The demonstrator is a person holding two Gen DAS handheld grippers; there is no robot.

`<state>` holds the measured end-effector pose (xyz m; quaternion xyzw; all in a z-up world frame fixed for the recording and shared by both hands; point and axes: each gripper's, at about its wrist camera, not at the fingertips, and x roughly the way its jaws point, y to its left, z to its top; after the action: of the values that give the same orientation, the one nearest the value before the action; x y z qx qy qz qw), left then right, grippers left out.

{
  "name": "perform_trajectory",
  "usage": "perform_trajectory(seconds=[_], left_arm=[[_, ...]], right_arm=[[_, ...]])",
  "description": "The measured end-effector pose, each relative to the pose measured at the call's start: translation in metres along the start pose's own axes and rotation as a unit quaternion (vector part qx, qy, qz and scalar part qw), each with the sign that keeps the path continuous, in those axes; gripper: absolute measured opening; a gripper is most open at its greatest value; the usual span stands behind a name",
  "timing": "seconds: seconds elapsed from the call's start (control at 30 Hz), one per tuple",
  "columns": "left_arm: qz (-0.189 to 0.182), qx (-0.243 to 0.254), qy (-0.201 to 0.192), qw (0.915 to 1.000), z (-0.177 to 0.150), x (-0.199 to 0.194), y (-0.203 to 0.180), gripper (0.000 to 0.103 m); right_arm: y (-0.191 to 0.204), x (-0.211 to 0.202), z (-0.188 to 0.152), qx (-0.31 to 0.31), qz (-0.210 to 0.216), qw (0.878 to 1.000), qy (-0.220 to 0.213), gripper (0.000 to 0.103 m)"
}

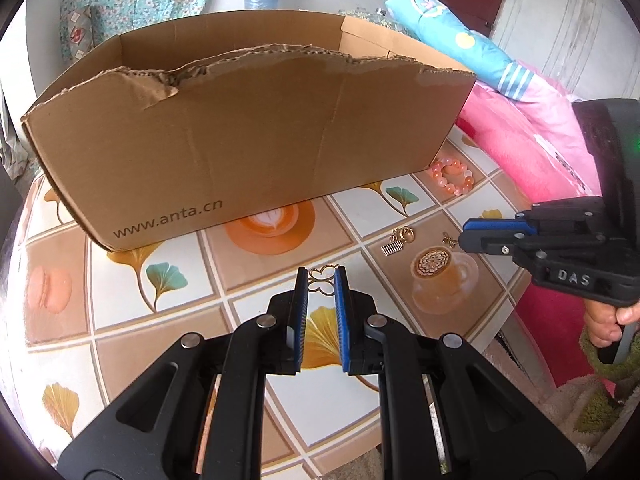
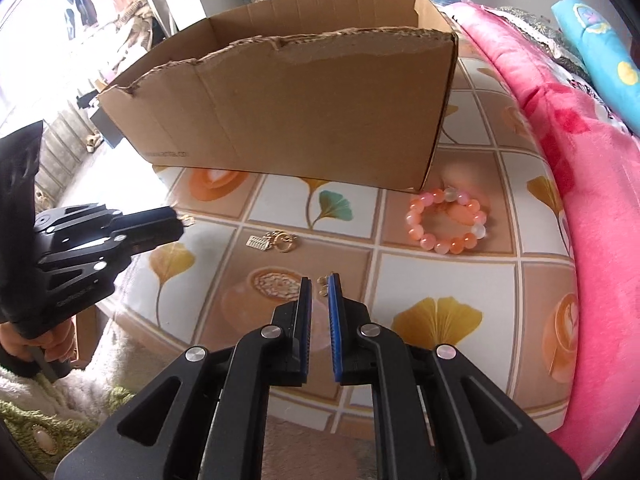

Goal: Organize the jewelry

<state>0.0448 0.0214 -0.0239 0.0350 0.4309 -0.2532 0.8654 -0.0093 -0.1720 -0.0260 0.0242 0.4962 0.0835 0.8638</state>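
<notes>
Behind cardboard box (image 1: 248, 140), bracelet (image 1: 451, 178) half-hidden.

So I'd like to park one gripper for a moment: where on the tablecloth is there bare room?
Bare cloth lies left of the left gripper, in front of the cardboard box, and on the near right by the pink blanket. The middle is crowded: gold butterfly piece, gold charm cluster, small gold earring, with the bead bracelet at the box corner.

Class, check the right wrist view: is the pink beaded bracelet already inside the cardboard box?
No, the pink beaded bracelet lies on the patterned tabletop just outside the cardboard box, near its right corner.
</notes>
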Motion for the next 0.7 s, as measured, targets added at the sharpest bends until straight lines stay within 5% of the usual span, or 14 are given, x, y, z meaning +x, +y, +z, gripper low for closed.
perform_trajectory(seconds=[0.27, 0.33, 0.7], left_arm=[[-0.003, -0.009, -0.004, 0.9999, -0.001, -0.001, 0.005, 0.012], [-0.004, -0.01, -0.004, 0.9999, -0.001, -0.001, 0.007, 0.012], [-0.004, -0.014, -0.002, 0.9999, -0.002, 0.0, 0.009, 0.012]], right_arm=[[-0.001, 0.012, 0.003, 0.013, -0.005, 1.0, 0.011, 0.013], [-0.001, 0.013, 0.004, 0.017, -0.01, 1.0, 0.009, 0.025], [0.015, 0.017, 0.002, 0.005, 0.015, 1.0, 0.015, 0.026]])
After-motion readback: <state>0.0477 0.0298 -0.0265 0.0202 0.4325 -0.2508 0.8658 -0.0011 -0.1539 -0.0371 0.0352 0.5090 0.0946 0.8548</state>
